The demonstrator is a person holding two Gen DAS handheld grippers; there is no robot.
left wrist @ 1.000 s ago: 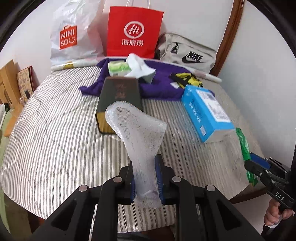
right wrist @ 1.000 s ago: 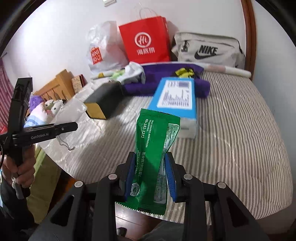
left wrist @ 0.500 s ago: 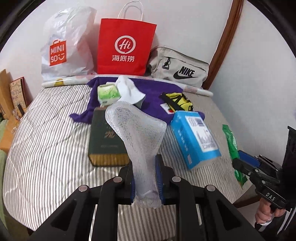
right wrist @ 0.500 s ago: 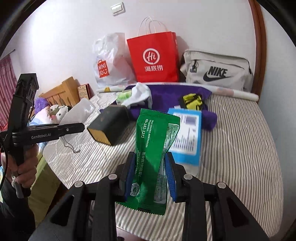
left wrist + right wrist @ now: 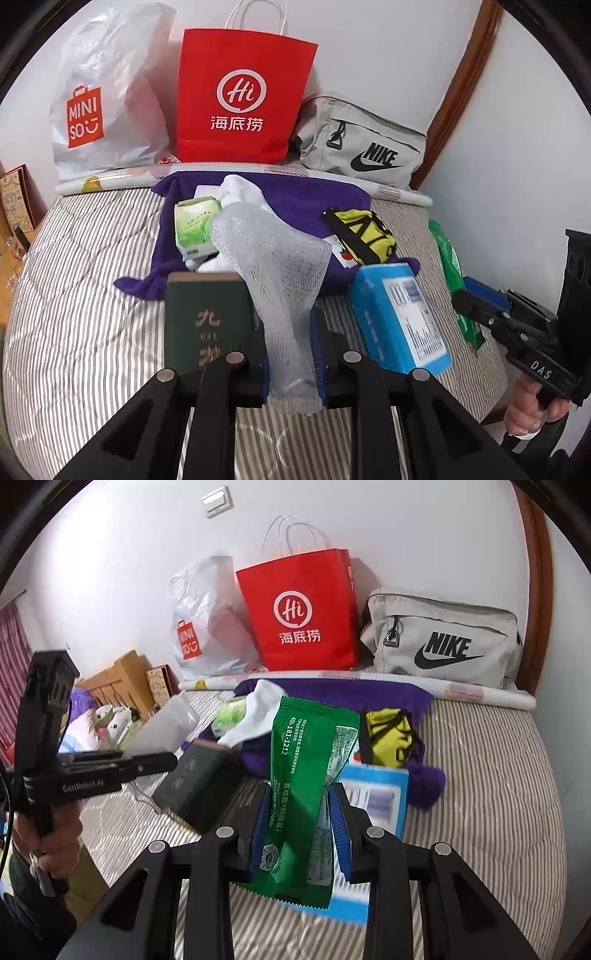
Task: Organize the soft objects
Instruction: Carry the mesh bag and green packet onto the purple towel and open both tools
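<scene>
Left gripper [image 5: 291, 354] clamped on white mesh foam sleeve [image 5: 273, 266], sleeve standing up between the blue pads, top flaring out above the dark green box [image 5: 201, 317]. Right gripper [image 5: 301, 830] clamped on green snack packet [image 5: 306, 775], packet upright, serrated bottom edge hanging below the pads. Both held above the near part of the striped bed cover [image 5: 81, 332]. Dark green box lying near left of centre, blue box [image 5: 399, 317] near right, well apart from each other. Purple cloth [image 5: 295, 199] spread farther back, carrying a light green pouch [image 5: 194, 225], a white cloth [image 5: 240, 188] and a yellow-black item [image 5: 365, 232]. Along the far wall, left to right: white Miniso bag [image 5: 107, 99], red paper bag [image 5: 240, 99], grey Nike bag [image 5: 362, 144]. Rolled printed sheet [image 5: 118, 179] lying in front of the bags at the far edge. In right wrist view, left gripper seen at left, sleeve sticking out past its tips toward the green box.
</scene>
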